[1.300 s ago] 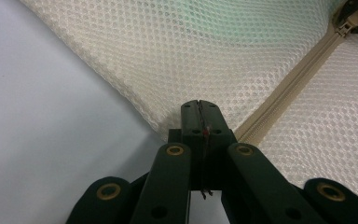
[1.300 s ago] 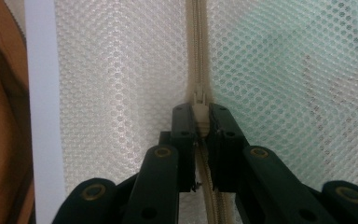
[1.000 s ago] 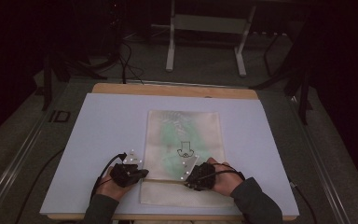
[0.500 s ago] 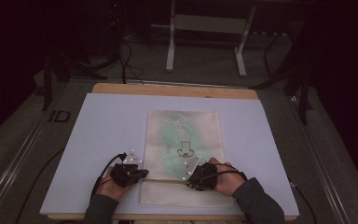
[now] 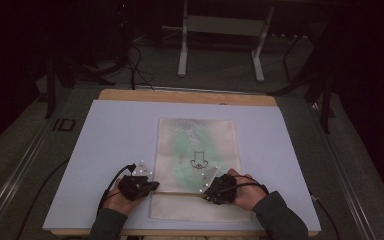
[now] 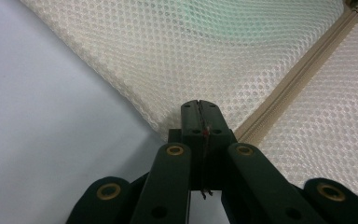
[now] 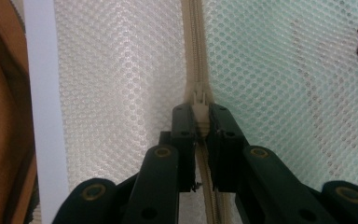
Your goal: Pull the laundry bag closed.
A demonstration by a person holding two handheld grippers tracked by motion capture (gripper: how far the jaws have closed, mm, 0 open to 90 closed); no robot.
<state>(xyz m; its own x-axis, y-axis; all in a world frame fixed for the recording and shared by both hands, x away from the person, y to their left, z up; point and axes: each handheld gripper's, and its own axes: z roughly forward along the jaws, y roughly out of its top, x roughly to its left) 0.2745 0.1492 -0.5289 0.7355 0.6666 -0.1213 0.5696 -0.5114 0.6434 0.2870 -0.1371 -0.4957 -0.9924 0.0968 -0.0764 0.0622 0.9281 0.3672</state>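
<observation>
Two grippers rest at the near end of a mesh laundry bag [image 5: 197, 165] that lies flat on a pale sheet [image 5: 105, 150] covering the wooden table [image 5: 185, 96]. A green garment with a dark printed motif shows through the mesh of the bag, and a beige zipper [image 7: 196, 56] runs across the bag close to the person's edge of the table.

Seen from the high view, the left gripper [image 5: 151, 185] sits at the bag's left edge where the zipper ends. Its own view shows the jaws [image 6: 199, 108] pressed fully together on the edge of the mesh, right beside the end of the zipper tape [image 6: 298, 74].

At the right end of the zipper the right gripper [image 5: 206, 190] lies on the bag. In the right gripper view the jaws are closed tight around the cream zipper pull [image 7: 199, 112], which stands between the two black pads, with the zipper line running straight ahead of them.

Both hands [image 5: 122, 200] lie low on the sheet, with sleeves reaching in from the bottom of the high view
</observation>
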